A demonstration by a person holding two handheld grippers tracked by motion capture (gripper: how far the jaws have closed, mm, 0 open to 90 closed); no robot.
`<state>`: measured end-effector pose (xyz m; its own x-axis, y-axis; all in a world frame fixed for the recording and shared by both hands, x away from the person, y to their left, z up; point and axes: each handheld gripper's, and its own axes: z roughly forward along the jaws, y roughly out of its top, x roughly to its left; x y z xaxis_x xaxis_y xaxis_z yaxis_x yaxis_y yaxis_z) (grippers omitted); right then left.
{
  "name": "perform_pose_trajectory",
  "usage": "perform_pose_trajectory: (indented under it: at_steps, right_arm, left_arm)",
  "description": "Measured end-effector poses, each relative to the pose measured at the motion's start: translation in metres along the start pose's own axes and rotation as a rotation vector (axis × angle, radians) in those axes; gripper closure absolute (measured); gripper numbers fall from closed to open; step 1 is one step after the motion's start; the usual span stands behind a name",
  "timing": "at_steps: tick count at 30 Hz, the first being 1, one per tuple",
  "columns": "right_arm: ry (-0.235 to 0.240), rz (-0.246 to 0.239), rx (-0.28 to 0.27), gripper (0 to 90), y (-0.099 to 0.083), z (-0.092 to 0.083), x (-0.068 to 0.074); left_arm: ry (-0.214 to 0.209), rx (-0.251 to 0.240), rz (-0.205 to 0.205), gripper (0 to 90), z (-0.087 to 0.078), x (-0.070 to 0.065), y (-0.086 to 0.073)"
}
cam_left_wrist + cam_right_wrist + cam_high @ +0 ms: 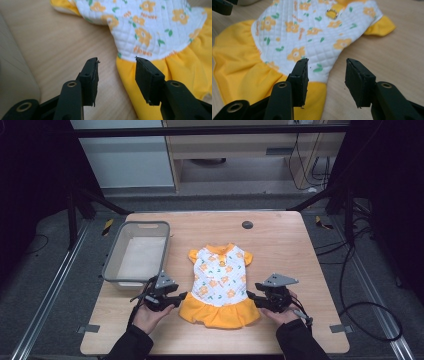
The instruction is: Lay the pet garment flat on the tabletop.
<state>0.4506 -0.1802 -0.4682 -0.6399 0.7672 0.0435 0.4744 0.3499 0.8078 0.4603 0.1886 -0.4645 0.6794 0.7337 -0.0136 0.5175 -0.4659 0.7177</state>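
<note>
Both tools gape, gripping nothing — left tool (181,296) and right tool (251,297) flank the dress (220,287) — its metal ring (332,13) clear in the right gripper view.

The word "Flower" is printed in orange several times across the white quilted bodice of the small dress (150,27): once near its top by a blossom, once low down just above the yellow skirt seam. In the right gripper view the same print is too blurred to read.
</note>
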Motion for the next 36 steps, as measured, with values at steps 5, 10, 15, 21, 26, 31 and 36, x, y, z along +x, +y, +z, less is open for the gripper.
perform_pose_trajectory:
  at_steps: [5, 10, 15, 21, 26, 31, 36]
  right_arm:
    - [0.025, 0.009, 0.066, 55.2, -0.019, 0.008, 0.005]
    - [0.032, 0.007, 0.094, 59.8, -0.025, 0.012, 0.008]
    - [0.035, -0.012, 0.13, 69.8, -0.028, 0.016, 0.012]
    - [0.049, -0.004, 0.15, 85.6, -0.027, 0.014, 0.011]
    - [0.053, -0.017, 0.16, 85.4, -0.026, 0.006, 0.011]
    - [0.034, -0.028, 0.174, 79.4, -0.03, 0.002, 0.009]
    - [0.033, -0.027, 0.108, 75.0, -0.025, -0.007, 0.007]
  left_arm:
    - [-0.046, 0.055, -0.021, 60.4, 0.009, -0.004, -0.011]
    - [-0.083, 0.102, -0.031, 72.9, 0.014, -0.011, -0.017]
    - [-0.084, 0.109, -0.017, 84.9, 0.013, -0.017, -0.017]
    - [-0.1, 0.122, -0.015, 87.9, 0.01, -0.021, -0.019]
    - [-0.109, 0.113, -0.006, 87.4, 0.005, -0.03, -0.024]
    - [-0.092, 0.088, 0.022, 75.9, 0.0, -0.037, -0.027]
    - [-0.058, 0.004, 0.023, 66.1, -0.012, -0.03, -0.02]
